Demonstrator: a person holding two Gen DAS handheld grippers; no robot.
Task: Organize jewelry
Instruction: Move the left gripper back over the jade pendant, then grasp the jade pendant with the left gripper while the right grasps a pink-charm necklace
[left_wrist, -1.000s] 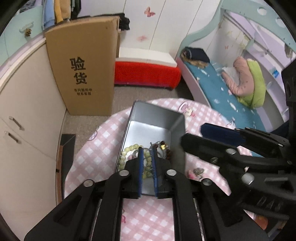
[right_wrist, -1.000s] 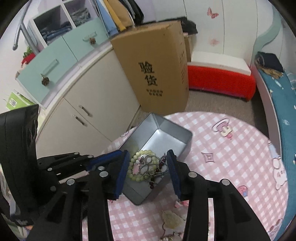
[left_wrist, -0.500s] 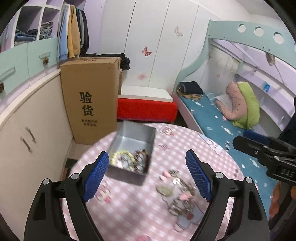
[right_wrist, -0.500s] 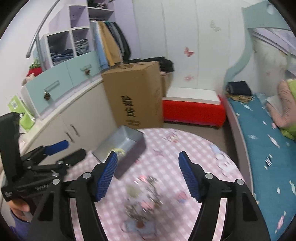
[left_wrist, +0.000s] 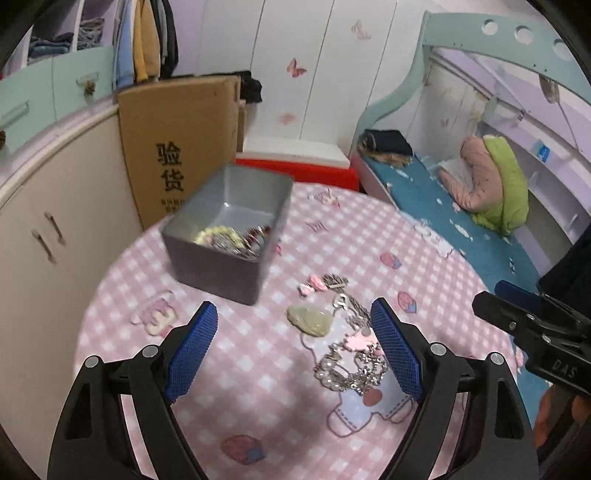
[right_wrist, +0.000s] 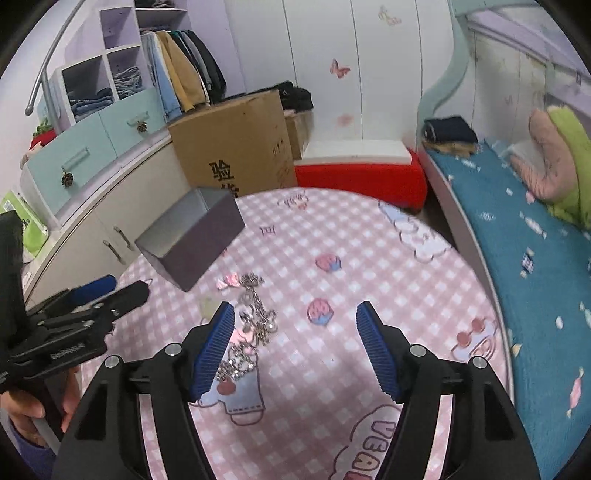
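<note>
I'm hovering both grippers, left gripper (left_wrist: 293, 347) and right gripper (right_wrist: 295, 349), jaws spread and empty, over the loose jewelry pile (left_wrist: 345, 354) just beside the grey tin (left_wrist: 221, 236), lining up another grab.

The heap of silver chains and pink charms (right_wrist: 246, 341) lies partly hidden behind the left jaw, and the grey metal tin's (right_wrist: 192, 243) inside is out of sight.
</note>
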